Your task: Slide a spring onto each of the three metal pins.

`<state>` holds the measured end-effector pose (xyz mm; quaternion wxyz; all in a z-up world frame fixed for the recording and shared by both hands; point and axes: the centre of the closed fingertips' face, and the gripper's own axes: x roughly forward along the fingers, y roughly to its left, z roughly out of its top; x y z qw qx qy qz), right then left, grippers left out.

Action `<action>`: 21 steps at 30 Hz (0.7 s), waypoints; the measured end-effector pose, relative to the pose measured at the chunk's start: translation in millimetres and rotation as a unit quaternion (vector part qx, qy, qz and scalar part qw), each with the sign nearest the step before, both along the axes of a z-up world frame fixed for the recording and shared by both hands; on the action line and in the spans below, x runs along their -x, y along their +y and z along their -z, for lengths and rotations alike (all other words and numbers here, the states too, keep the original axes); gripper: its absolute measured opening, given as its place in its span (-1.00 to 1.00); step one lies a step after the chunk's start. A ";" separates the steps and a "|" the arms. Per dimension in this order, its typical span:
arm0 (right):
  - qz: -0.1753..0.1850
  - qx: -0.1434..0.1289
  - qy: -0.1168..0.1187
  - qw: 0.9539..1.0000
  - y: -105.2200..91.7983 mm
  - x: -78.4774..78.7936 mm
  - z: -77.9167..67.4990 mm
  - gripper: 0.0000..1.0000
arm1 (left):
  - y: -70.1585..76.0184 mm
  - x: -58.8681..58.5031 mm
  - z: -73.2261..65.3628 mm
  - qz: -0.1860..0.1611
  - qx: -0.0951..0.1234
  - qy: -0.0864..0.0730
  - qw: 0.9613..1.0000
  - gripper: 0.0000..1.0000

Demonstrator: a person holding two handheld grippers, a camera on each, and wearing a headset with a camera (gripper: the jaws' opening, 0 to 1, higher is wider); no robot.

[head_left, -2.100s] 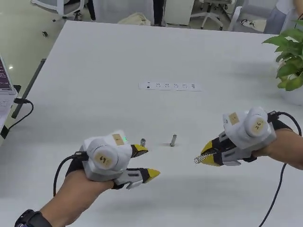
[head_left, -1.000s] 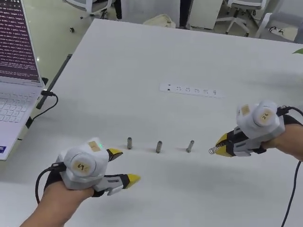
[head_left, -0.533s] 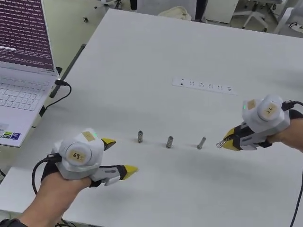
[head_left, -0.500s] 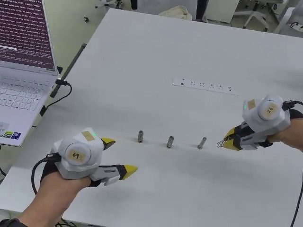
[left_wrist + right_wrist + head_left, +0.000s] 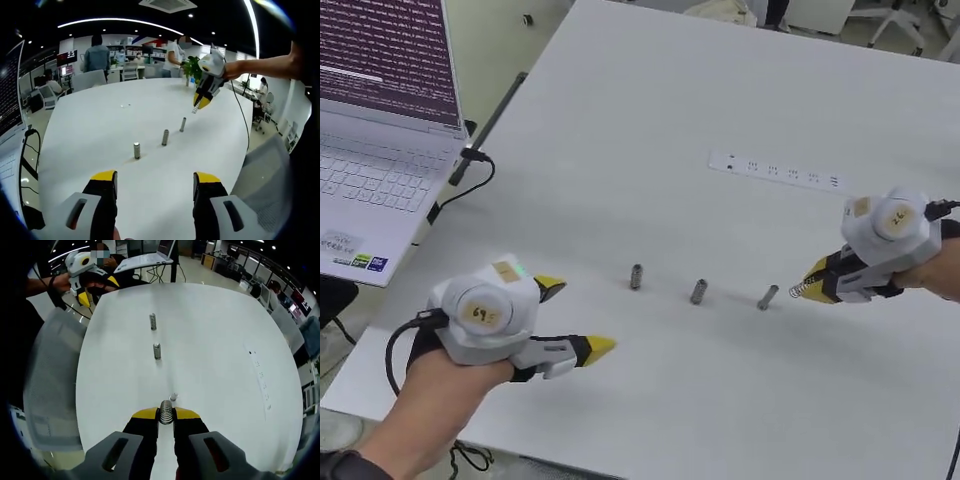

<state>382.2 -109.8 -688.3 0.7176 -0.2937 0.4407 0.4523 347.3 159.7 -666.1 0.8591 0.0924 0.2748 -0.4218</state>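
My right gripper (image 5: 166, 416) is pinched shut on a spring (image 5: 166, 408). The spring pokes out past the yellow tips. Its free end is just beside the nearest pin (image 5: 173, 397), a little to 1 side, and not on it yet. That pin looks bare.

The middle pin (image 5: 157, 351) and the far pin (image 5: 153, 321) stand in a row on the white table (image 5: 650, 150). The far 1 looks like it has coils on it. I cannot tell about the middle 1.

My left gripper (image 5: 155, 177) is wide open and holds nothing, well apart from the 3 pins.

Next, I think I must line up the spring's hole with the pin's top. Then I push it on gently.
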 end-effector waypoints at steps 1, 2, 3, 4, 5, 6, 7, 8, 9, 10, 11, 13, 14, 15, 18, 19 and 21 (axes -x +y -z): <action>0.000 0.000 -0.001 1.000 0.7 -1.4 0.5 -0.83 | 0.4 -0.2 -1.0 -0.001 0.000 0.000 1.000 0.13; -0.001 0.000 -0.002 1.000 1.2 -2.8 0.9 -0.83 | 0.6 -0.2 -2.1 -0.002 0.001 -0.001 1.000 0.13; 0.000 -0.001 -0.001 1.000 1.7 -4.6 1.9 -0.83 | 0.9 -0.8 -4.3 -0.003 0.002 -0.003 1.000 0.13; 0.000 -0.001 -0.001 1.000 2.0 -5.8 2.8 -0.83 | 1.2 -1.3 -5.3 -0.004 0.003 -0.003 1.000 0.13; -0.001 -0.001 0.000 1.000 2.5 -7.1 4.3 -0.83 | 2.0 -2.2 -6.3 -0.006 0.003 -0.004 1.000 0.13; -0.002 -0.001 0.001 1.000 2.6 -8.0 5.5 -0.83 | 2.5 -2.7 -6.7 -0.007 0.004 -0.005 1.000 0.13; -0.003 0.000 0.002 1.000 2.9 -9.0 6.9 -0.83 | 3.4 -3.6 -7.2 -0.009 0.003 -0.005 1.000 0.13; -0.004 0.000 0.003 1.000 3.0 -9.7 7.7 -0.83 | 3.8 -3.7 -7.8 -0.010 0.003 -0.006 1.000 0.12; -0.005 0.001 0.003 1.000 2.9 -10.9 9.2 -0.83 | 4.3 -3.7 -8.6 -0.012 0.003 -0.006 1.000 0.12; -0.005 0.001 0.004 1.000 2.6 -12.0 10.3 -0.83 | 4.9 -3.7 -8.9 -0.013 0.003 -0.006 1.000 0.12; -0.006 0.002 0.004 1.000 2.3 -13.5 11.9 -0.83 | 5.8 -3.3 -9.1 -0.014 0.003 -0.005 1.000 0.11; -0.005 0.001 0.004 1.000 2.2 -15.8 13.4 -0.83 | 7.0 -2.4 -8.0 -0.015 0.002 -0.002 1.000 0.10; -0.004 0.000 0.006 1.000 2.5 -16.4 14.2 -0.83 | 8.1 -2.3 -7.2 -0.017 0.002 -0.002 1.000 0.10; -0.005 0.000 0.006 1.000 2.9 -17.3 15.1 -0.83 | 9.4 -1.7 -6.6 -0.018 0.001 0.000 1.000 0.10; -0.009 0.000 0.008 1.000 4.3 -20.1 17.8 -0.82 | 12.7 -1.2 -6.0 -0.023 0.000 0.001 1.000 0.10; -0.010 0.000 0.007 1.000 4.3 -20.4 18.3 -0.82 | 13.3 -1.2 -6.0 -0.024 0.000 0.002 1.000 0.10; -0.012 0.002 0.010 1.000 4.4 -21.6 21.0 -0.82 | 15.5 -1.5 -6.2 -0.028 -0.001 0.003 1.000 0.10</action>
